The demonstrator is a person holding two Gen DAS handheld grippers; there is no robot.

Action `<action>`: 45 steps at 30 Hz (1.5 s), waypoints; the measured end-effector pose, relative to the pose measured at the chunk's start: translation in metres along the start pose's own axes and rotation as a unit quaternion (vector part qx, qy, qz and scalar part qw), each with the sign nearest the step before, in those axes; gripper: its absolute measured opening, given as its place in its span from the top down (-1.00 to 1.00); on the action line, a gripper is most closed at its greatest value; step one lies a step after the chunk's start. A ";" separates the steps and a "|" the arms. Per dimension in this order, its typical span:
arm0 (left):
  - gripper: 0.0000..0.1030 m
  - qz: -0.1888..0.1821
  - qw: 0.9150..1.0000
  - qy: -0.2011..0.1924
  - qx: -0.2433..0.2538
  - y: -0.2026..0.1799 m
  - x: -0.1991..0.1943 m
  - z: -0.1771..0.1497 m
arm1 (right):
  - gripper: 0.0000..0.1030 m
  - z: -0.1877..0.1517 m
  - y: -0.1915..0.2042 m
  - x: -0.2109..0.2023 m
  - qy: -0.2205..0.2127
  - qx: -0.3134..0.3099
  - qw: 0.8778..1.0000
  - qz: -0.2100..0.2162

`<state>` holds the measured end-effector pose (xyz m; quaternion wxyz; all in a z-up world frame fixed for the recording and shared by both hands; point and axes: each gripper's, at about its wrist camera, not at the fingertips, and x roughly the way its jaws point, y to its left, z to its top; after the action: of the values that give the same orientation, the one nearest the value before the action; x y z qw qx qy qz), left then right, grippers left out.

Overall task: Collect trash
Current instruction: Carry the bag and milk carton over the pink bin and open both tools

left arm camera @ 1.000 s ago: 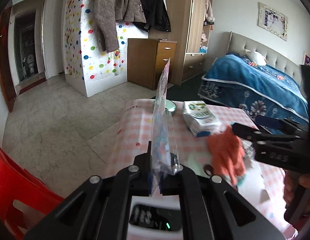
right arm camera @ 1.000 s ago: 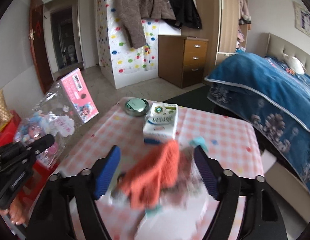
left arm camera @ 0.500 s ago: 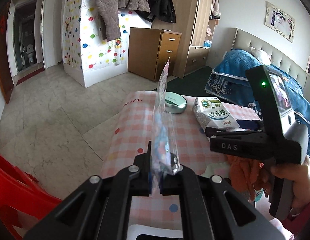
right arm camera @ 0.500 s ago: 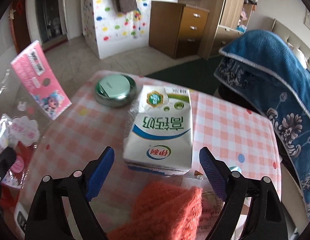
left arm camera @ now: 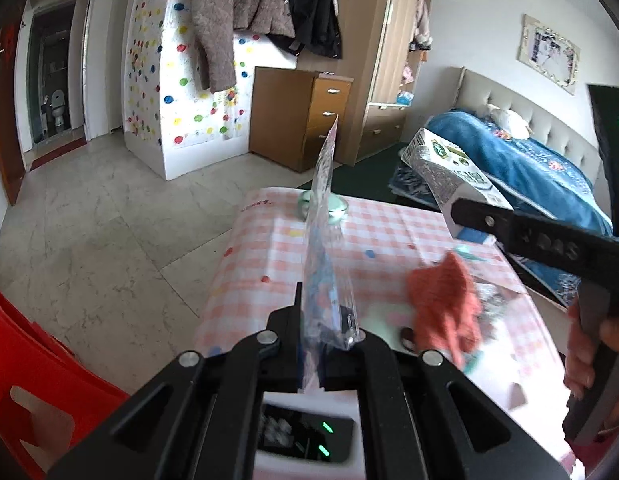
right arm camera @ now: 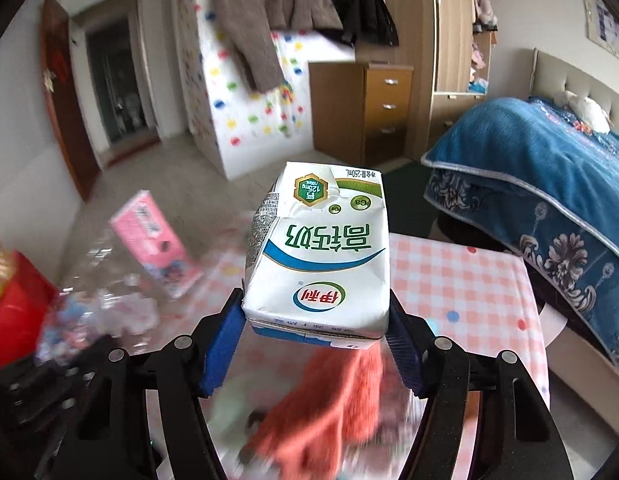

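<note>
My left gripper (left arm camera: 327,344) is shut on a clear plastic toy package (left arm camera: 323,248) with a pink card end, held edge-on above the pink checked table (left arm camera: 389,232). The package also shows in the right wrist view (right arm camera: 149,236), blurred. My right gripper (right arm camera: 315,336) is shut on a white and green milk carton (right arm camera: 321,252) and holds it lifted above the table. The carton and the right gripper's black finger show in the left wrist view (left arm camera: 449,172) at the right. An orange cloth (left arm camera: 445,300) lies on the table below the carton.
A round green tin (left arm camera: 335,206) sits at the table's far end. A red plastic chair (left arm camera: 37,360) stands at the left. A bed with a blue cover (left arm camera: 529,168) is at the right. A wooden drawer unit (left arm camera: 301,116) stands at the back.
My right gripper closed on the milk carton and lifted it off the table. The left gripper keeps holding the plastic package.
</note>
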<state>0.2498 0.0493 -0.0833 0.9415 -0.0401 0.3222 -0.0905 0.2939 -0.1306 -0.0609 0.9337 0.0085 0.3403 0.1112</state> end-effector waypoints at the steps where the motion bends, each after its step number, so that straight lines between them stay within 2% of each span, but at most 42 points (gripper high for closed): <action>1: 0.96 -0.004 1.000 -0.003 0.003 -0.006 -0.009 -0.003 | -0.30 -0.008 -0.002 -0.015 -0.004 0.003 1.000 0.004; 5: 0.96 -0.022 1.000 -0.008 0.016 -0.031 -0.036 -0.021 | -0.30 -0.029 -0.011 -0.049 -0.006 0.010 1.000 0.007; 12: 0.96 -0.076 0.996 0.011 0.044 -0.082 -0.063 -0.068 | -0.31 -0.100 -0.030 -0.121 -0.008 0.042 0.999 -0.016; 19: 0.96 -0.137 0.985 0.039 0.095 -0.146 -0.077 -0.112 | -0.31 -0.170 -0.065 -0.175 -0.001 0.095 0.994 -0.044; 25: 0.96 -0.195 0.968 0.052 0.149 -0.212 -0.087 -0.143 | -0.31 -0.216 -0.094 -0.216 0.000 0.129 0.988 -0.089; 33: 0.96 -0.260 0.935 0.052 0.237 -0.306 -0.099 -0.179 | -0.32 -0.269 -0.140 -0.270 -0.001 0.173 0.970 -0.173; 36: 0.96 -0.287 0.923 0.064 0.250 -0.333 -0.095 -0.187 | -0.32 -0.289 -0.162 -0.291 0.002 0.187 0.958 -0.217; 41: 0.96 -0.319 0.906 0.084 0.266 -0.372 -0.084 -0.197 | -0.32 -0.312 -0.198 -0.307 0.003 0.217 0.946 -0.240; 45: 0.95 -0.339 0.897 0.097 0.265 -0.393 -0.074 -0.199 | -0.33 -0.324 -0.223 -0.311 0.003 0.230 0.941 -0.249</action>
<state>0.0133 -0.3251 -0.1430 0.7938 0.1133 0.3424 -0.4897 -0.0984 -0.4341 -0.1330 0.9030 0.1375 0.3508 -0.2063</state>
